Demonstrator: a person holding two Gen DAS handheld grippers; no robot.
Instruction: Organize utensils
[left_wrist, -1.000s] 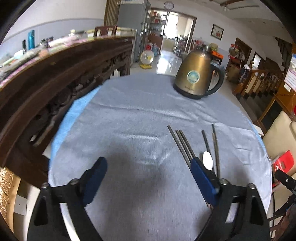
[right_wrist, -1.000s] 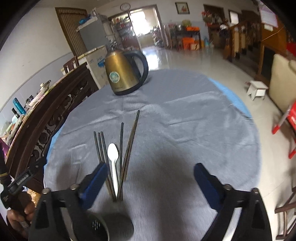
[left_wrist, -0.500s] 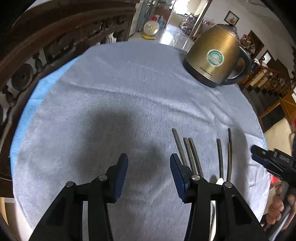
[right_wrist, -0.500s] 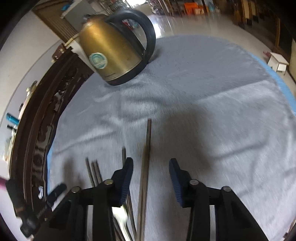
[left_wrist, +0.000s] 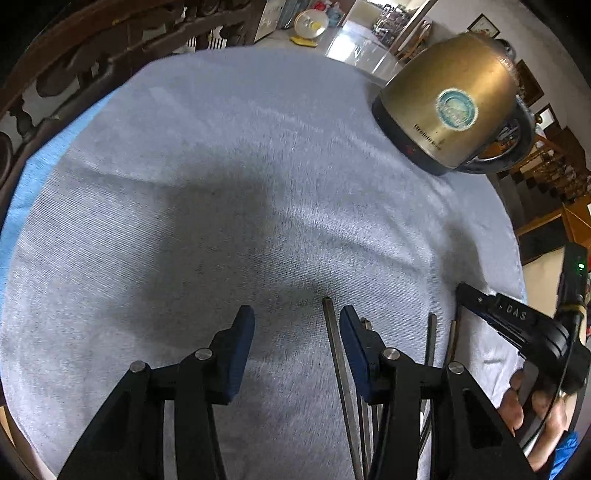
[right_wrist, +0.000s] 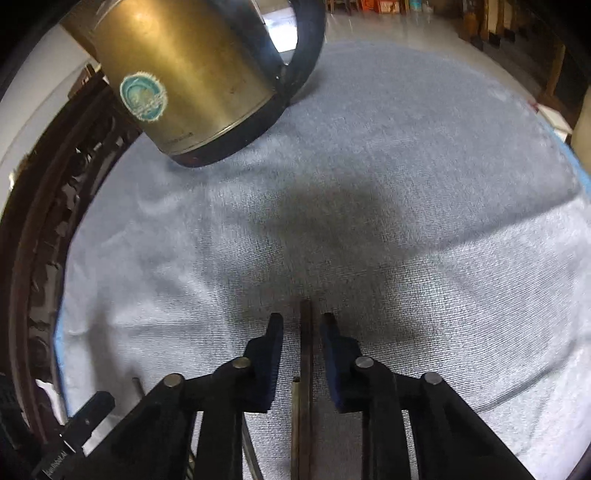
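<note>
Both grippers open | right gripper (right_wrist: 301, 328) straddles chopstick (right_wrist: 305, 369) | left gripper (left_wrist: 297, 325) empty | cloth (left_wrist: 229, 206) bare ahead

Both tongs now lower and farther in over the tabletop (left_wrist: 221, 184). Right tongs (right_wrist: 301, 325) narrowed around one chopstick (right_wrist: 306, 350); left tongs (left_wrist: 297, 319) narrowed beside the leftmost chopstick (left_wrist: 338, 354).

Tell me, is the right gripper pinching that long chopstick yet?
Apart. The right wrist view shows the chopstick lying between the right gripper fingers, with grey cloth visible on both sides.
</note>
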